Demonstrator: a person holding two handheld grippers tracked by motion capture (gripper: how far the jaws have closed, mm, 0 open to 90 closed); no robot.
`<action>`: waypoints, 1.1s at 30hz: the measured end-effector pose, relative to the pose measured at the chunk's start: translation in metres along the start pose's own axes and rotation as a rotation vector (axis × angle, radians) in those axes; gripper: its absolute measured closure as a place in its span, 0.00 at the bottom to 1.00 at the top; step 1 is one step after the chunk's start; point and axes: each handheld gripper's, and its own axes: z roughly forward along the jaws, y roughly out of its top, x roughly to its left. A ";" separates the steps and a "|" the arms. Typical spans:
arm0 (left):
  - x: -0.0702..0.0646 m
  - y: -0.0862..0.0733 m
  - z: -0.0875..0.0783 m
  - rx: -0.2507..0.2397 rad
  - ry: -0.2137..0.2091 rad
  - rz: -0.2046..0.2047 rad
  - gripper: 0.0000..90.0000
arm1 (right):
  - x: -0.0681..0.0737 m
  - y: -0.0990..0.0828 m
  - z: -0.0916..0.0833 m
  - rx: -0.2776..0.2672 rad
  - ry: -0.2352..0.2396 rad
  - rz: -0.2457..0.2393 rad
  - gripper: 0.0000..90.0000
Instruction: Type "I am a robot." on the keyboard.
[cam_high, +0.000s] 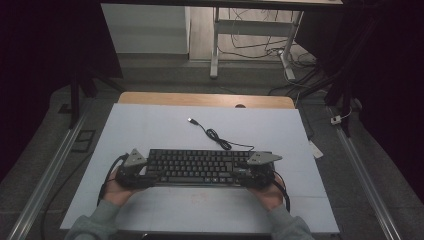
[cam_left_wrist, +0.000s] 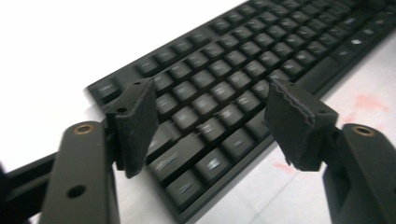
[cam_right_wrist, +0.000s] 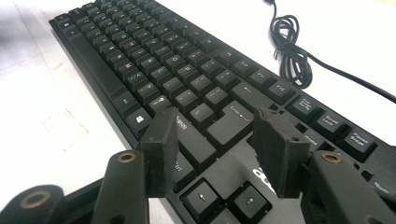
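Observation:
A black keyboard (cam_high: 197, 167) lies flat on the white mat, long side toward the person. My left gripper (cam_high: 139, 176) is at its left end, held in a hand. In the left gripper view the jaws (cam_left_wrist: 212, 116) stand wide apart above the leftmost keys (cam_left_wrist: 205, 130), and the pads touch nothing. My right gripper (cam_high: 256, 175) is at the keyboard's right end. In the right gripper view it (cam_right_wrist: 217, 137) is open over the Enter and Shift keys (cam_right_wrist: 229, 123), with nothing pressed between the pads. The keyboard's cable (cam_high: 216, 135) coils behind it and ends in a USB plug (cam_high: 191, 120).
The white mat (cam_high: 150, 125) covers a wooden table (cam_high: 200, 98). Faint red marks (cam_high: 200, 197) show on the mat in front of the keyboard. Metal rails (cam_high: 45, 175) run along the floor on both sides. A desk frame with loose wires (cam_high: 250, 45) stands beyond the table.

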 end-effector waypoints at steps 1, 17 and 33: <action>-0.002 0.005 0.002 0.011 -0.003 0.015 0.36 | 0.000 0.000 0.000 0.001 -0.005 -0.002 0.56; -0.026 0.041 0.037 0.059 -0.103 0.083 0.53 | 0.000 0.002 0.001 0.003 -0.004 -0.008 0.56; -0.037 0.027 0.053 0.125 -0.162 0.121 0.99 | 0.001 0.000 0.006 0.031 -0.004 -0.015 0.56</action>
